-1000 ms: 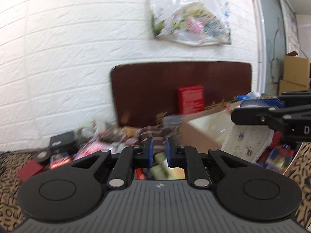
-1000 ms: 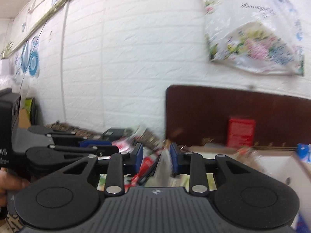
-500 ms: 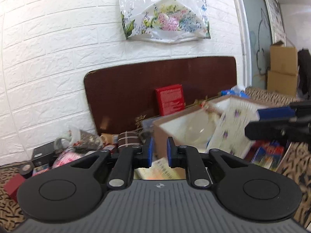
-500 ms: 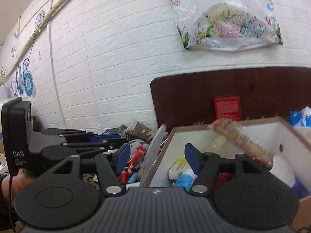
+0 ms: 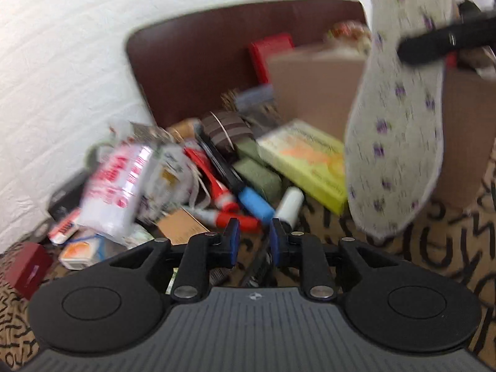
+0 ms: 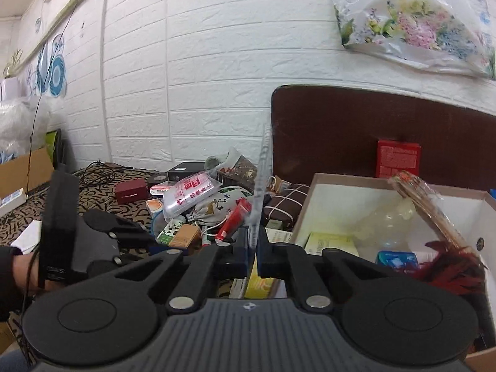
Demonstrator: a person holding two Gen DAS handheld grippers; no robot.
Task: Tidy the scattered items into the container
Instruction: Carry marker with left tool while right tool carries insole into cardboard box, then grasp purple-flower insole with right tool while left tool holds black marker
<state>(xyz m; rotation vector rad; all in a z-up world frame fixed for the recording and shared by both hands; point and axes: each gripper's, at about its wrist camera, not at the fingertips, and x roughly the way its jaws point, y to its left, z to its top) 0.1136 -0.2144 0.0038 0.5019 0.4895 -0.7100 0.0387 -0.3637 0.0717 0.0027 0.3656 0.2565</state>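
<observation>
Two handheld tong-style grippers work over a heap of small household items on a black-and-tan patterned cloth (image 5: 449,241), against a white brick wall.

The right gripper (image 6: 252,255) is clamped on a thin insole (image 6: 259,186), white with small purple flowers. Its jaws have just closed onto it. From the right wrist camera the insole shows edge-on, rising straight up from between the blue pads. From the left wrist camera its broad flowered face (image 5: 400,117) hangs at the upper right, above the cloth and in front of the cardboard box (image 5: 310,93), with the right gripper's dark fingers (image 5: 440,43) pinching it near the top.

The open box (image 6: 313,198) stands just right of the right gripper, already holding packets and a bottle.

The left gripper (image 5: 251,241) points down at the heap. Its jaws stand slightly apart, having just widened, with nothing between them. A white tube (image 5: 288,204) and a blue-capped item (image 5: 255,203) lie just beyond its tips.
</observation>
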